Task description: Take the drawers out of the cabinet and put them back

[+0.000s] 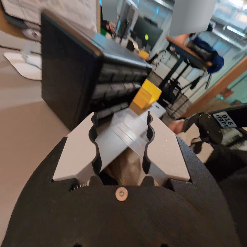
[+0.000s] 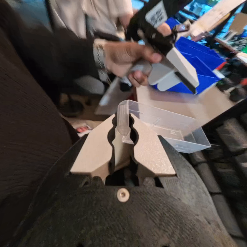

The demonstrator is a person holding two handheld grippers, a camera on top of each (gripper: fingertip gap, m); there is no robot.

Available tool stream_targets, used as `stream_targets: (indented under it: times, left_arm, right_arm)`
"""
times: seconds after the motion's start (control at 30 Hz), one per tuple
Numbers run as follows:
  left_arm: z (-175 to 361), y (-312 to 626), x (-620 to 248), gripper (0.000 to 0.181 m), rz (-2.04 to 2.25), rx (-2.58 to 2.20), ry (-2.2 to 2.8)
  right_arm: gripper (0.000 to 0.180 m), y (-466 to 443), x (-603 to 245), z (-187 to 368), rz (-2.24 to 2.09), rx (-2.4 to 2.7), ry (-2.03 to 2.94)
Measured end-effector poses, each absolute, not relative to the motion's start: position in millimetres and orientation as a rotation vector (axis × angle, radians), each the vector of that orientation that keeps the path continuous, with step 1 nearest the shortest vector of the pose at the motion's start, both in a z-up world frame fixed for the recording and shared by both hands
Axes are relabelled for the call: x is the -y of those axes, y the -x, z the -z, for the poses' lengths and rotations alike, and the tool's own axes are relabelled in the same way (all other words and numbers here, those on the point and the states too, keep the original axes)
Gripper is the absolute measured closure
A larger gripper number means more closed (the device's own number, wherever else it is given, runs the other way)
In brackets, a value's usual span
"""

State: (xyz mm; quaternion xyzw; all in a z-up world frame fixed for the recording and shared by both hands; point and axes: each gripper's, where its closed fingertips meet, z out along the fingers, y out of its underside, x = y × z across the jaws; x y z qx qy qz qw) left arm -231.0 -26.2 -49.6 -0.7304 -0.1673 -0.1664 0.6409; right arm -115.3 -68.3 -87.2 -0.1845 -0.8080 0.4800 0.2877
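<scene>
Right gripper (image 2: pixel 123 128), fingers closed narrowly on the ribbed front tab of a clear plastic drawer (image 2: pixel 167 128). The drawer hangs free of the cabinet (image 1: pixel 69 69), held in the air beside the cabinet's dark drawer rows and off the near edge of the desk (image 2: pixel 180 105).

Left gripper (image 1: pixel 121 135), fingers set moderately apart; whether they press on anything cannot be told. A translucent tray-like piece lies between or just beyond them. A yellow block (image 1: pixel 145 94) shows ahead of the fingertips, by the cabinet front.

Cabinet: black, flat-sided, rounded corners, with stacked rows of small smoky drawers. Drawer: thin-walled, rectangular, open-topped, empty, smooth and glossy.

Judged handling: the drawer is light and fairly stiff, yet slippery, and may flex or crack under a hard pinch. The ribbed tab offers the best hold; held there alone the body may droop, so a side wall gives steadier support for sliding it back into its slot.

A blue bin (image 2: pixel 197 64) stands at the far side of the desk.
</scene>
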Motion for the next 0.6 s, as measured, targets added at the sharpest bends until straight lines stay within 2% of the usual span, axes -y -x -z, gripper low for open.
stream_targets:
  times: [0.07,0.17,0.33,0.6]
  left_arm:
    - [49,259,20,0.110,0.273,0.429,1.625]
    - [53,301,13,0.113,0.130,0.524,1.558]
    - [51,326,4,0.114,0.258,0.590,1.257]
    - [76,325,-2,0.114,0.184,0.531,1.347]
  right_arm:
    - [0.164,110,57,69,-1.547,2.147,0.556]
    - [0.164,118,30,47,-1.724,2.086,0.612]
    - [0.164,136,18,45,-1.803,2.163,0.658]
    - [0.164,158,25,76,-1.651,2.252,0.704]
